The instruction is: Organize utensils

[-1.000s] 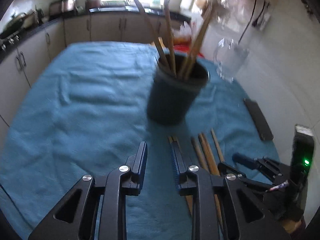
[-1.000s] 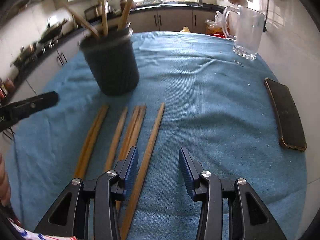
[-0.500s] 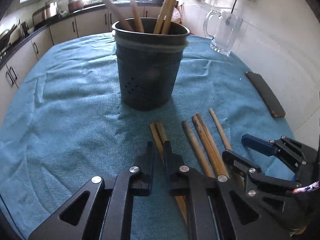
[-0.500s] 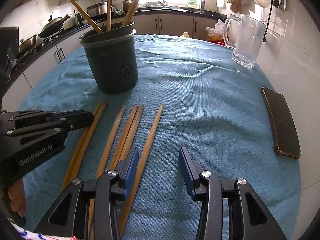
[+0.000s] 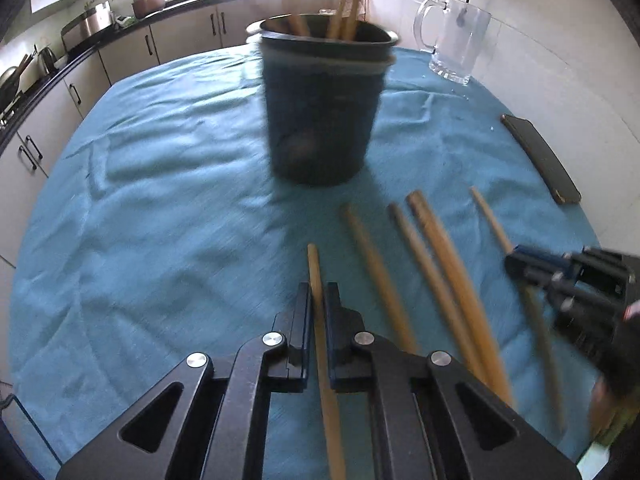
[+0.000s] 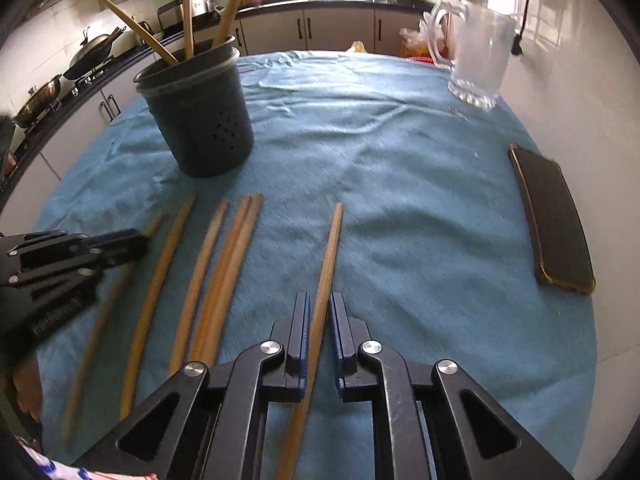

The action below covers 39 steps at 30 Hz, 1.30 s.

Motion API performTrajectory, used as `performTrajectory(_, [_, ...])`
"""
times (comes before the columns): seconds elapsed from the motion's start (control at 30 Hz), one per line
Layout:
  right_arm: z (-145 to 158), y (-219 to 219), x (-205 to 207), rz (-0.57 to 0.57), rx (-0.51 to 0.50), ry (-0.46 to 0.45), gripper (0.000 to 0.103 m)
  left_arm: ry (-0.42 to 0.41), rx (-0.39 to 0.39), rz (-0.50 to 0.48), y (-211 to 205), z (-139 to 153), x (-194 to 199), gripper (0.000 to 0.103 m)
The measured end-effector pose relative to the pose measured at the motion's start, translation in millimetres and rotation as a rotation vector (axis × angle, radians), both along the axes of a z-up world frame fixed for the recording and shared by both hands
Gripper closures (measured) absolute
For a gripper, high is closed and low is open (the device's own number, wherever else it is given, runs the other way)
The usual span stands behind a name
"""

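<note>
1. My left gripper point(image 5: 318, 300) has its jaws drawn narrow around one wooden stick point(image 5: 320, 312); the stick runs straight between the two pads and out past the tips toward the holder.
2. My right gripper point(image 6: 320, 316) is closed in on another stick point(image 6: 326, 264), the rightmost one in the row. Its left pad sits against the wood, while a thin gap shows at the right pad, so I cannot be sure the grip is firm.
3. The dark utensil holder point(image 6: 200, 120) stands upright on the blue cloth point(image 6: 380, 160), far and left of centre in the right wrist view, with several sticks leaning in it.
4. Four loose sticks point(image 6: 224, 272) lie on the cloth between my two grippers, near the holder's base, roughly parallel.
5. A glass mug point(image 6: 476, 56) stands at the far right edge of the cloth.
6. A dark phone point(image 6: 556, 224) lies flat at the right, well apart from the sticks.
7. The left wrist view is motion-blurred, so finer detail there is unclear.
</note>
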State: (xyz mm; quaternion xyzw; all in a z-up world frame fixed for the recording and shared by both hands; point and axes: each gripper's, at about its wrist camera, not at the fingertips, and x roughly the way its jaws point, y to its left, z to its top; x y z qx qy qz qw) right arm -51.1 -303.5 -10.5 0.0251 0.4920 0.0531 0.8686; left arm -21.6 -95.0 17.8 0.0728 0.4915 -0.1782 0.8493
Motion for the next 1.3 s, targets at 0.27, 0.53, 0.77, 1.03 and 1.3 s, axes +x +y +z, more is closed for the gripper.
performTrajectory(0.27, [0.5,-0.1,14.7,0.001,-0.038,0.047,0.082,0.088,-0.081,0.009,27.1,1.4,4.1,0.097])
performTrajectory(0.53, [1.8,6.0,55.6,-0.002,-0.081,0.101,0.081,0.084,-0.042,-0.022,7.1,-0.7,22.6,0.097])
performTrajectory(0.77, [1.6,10.1,67.6,-0.025,-0.087,0.056,0.096,0.015,-0.030,-0.043,6.9,-2.1,15.3,0.098])
performTrajectory(1.03, [37.6,-0.3,35.4,-0.075,0.009,-0.083,0.098,-0.109,-0.098,-0.002,29.8,44.0,-7.3,0.098])
performTrajectory(1.3, [108.3,3.9,-31.1,-0.089,0.022,-0.302,0.098,-0.280,-0.204,0.036,62.5,110.6,-59.6,0.098])
